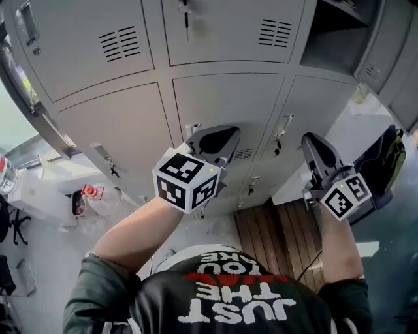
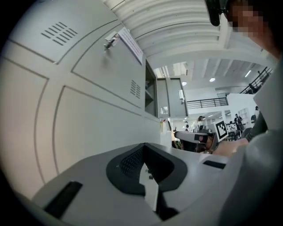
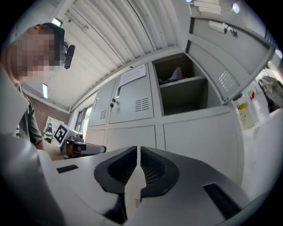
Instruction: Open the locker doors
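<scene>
A bank of grey lockers (image 1: 222,98) fills the top of the head view. Most doors are closed, with small handles (image 1: 283,125); one upper door has a key (image 1: 186,14) in its lock. At the upper right one locker stands open (image 1: 339,32); the right gripper view shows its shelf (image 3: 183,86) and swung-out door (image 3: 225,57). My left gripper (image 1: 219,138) (image 2: 143,148) is shut and empty, held level a short way from a closed middle door. My right gripper (image 1: 311,142) (image 3: 138,152) is shut on nothing, apart from the doors.
A wooden slatted platform (image 1: 281,228) lies on the floor below the lockers. Plastic bottles (image 1: 98,196) and a white box stand at the left. A dark bag (image 1: 386,163) hangs at the right. A paper notice (image 2: 131,44) is stuck on an upper closed door.
</scene>
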Available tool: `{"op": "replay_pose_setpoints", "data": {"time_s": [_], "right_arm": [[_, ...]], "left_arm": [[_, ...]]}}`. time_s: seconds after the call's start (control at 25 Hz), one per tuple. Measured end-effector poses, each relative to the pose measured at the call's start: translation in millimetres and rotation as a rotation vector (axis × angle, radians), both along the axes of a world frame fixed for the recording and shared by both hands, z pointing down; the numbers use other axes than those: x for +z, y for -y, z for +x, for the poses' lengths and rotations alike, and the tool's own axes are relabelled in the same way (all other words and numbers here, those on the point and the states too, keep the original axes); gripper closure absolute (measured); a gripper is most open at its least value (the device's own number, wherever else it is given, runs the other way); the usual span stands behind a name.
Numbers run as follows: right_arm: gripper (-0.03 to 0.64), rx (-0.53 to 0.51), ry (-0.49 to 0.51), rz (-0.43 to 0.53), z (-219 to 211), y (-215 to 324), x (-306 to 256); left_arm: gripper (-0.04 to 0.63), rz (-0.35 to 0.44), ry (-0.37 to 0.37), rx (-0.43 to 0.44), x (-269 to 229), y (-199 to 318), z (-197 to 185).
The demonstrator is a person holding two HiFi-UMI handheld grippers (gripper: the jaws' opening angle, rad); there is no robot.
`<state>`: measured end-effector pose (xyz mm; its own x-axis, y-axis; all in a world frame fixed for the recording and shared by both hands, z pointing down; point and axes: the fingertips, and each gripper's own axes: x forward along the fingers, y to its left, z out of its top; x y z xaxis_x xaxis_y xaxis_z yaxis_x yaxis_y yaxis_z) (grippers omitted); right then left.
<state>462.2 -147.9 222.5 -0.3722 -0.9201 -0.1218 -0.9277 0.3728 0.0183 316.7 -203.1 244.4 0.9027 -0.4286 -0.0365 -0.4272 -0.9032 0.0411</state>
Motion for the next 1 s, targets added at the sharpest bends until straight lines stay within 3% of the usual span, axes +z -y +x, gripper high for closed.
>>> {"op": "replay_pose_setpoints", "data": {"time_s": [0.36, 0.56, 0.72, 1.0], "right_arm": [[0.569, -0.169, 0.079, -0.097, -83, 28, 113], [0.569, -0.201, 0.08, -0.155, -145, 32, 161], [0.569, -0.213, 0.081, -0.221, -203, 22, 212], [0.569, -0.127, 0.064, -0.331, -315, 7, 289]], "left_arm": [[0.591, -0.161, 0.078, -0.249, 132, 14, -148], [0.591, -0.243, 0.115, -0.361, 193, 4, -240], [0.591, -0.311, 0.134, -0.384, 236, -15, -308], [0.591, -0.349, 0.18, -0.368, 289, -41, -431]]}}
